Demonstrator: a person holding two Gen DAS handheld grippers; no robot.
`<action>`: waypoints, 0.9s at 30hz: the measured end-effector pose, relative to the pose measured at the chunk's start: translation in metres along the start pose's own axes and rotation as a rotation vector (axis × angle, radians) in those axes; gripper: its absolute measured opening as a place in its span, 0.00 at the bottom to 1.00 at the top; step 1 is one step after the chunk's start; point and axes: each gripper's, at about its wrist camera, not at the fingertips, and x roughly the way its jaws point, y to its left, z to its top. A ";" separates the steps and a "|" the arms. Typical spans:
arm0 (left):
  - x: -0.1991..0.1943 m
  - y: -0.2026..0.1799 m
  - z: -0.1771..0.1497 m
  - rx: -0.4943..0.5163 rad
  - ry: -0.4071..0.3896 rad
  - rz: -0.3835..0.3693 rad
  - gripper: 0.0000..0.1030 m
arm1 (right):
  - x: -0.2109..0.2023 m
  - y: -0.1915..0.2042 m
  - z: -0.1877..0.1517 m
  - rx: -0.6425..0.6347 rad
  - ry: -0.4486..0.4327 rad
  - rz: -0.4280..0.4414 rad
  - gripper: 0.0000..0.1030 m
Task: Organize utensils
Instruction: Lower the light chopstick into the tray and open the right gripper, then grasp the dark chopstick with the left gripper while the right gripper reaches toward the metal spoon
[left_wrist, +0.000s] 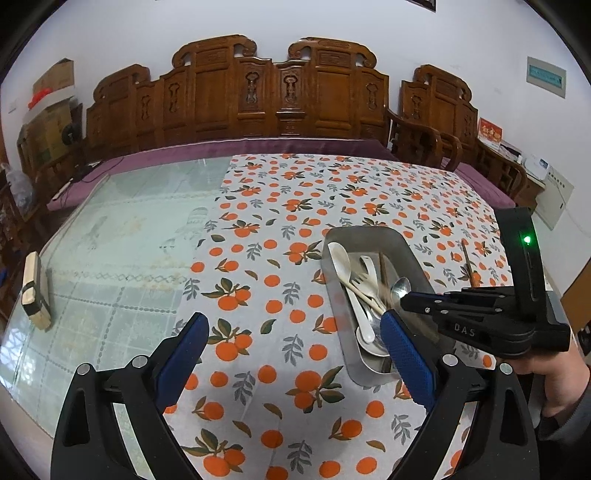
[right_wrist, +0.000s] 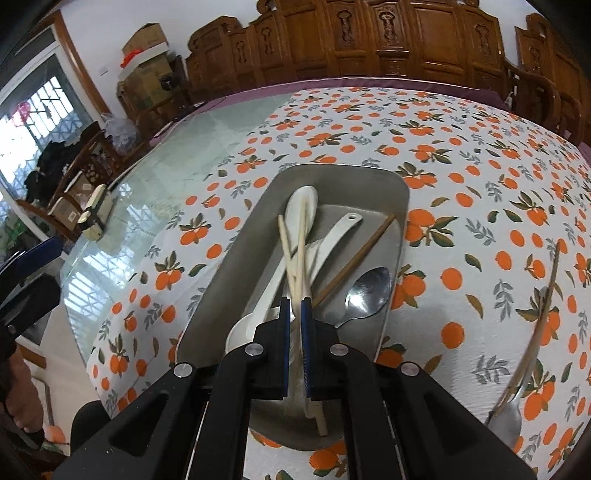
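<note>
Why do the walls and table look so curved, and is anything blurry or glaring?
Left wrist view: fisheye lens bows the sofa; chopsticks look smeared. Right wrist view: window glare on the glass tabletop; the tray stays sharp.

My right gripper (right_wrist: 295, 306) is closed on a pair of pale wooden chopsticks (right_wrist: 295, 258) over the grey metal tray (right_wrist: 369, 184). In it lie a white plastic spoon (right_wrist: 306, 199), a brown chopstick (right_wrist: 354, 254) and a steel spoon (right_wrist: 369, 288). Near the desk's right edge, on the orange-print cloth (right_wrist: 461, 147), lies another steel spoon (right_wrist: 506, 417).
</note>
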 end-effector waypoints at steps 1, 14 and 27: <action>0.000 -0.001 0.000 0.002 0.000 -0.001 0.88 | -0.001 0.000 -0.001 -0.006 -0.002 0.002 0.08; -0.011 -0.028 -0.004 0.056 -0.017 -0.031 0.88 | -0.085 -0.010 -0.022 -0.131 -0.136 -0.094 0.39; -0.014 -0.065 -0.004 0.097 -0.007 -0.062 0.88 | -0.142 -0.083 -0.058 -0.119 -0.237 -0.261 0.95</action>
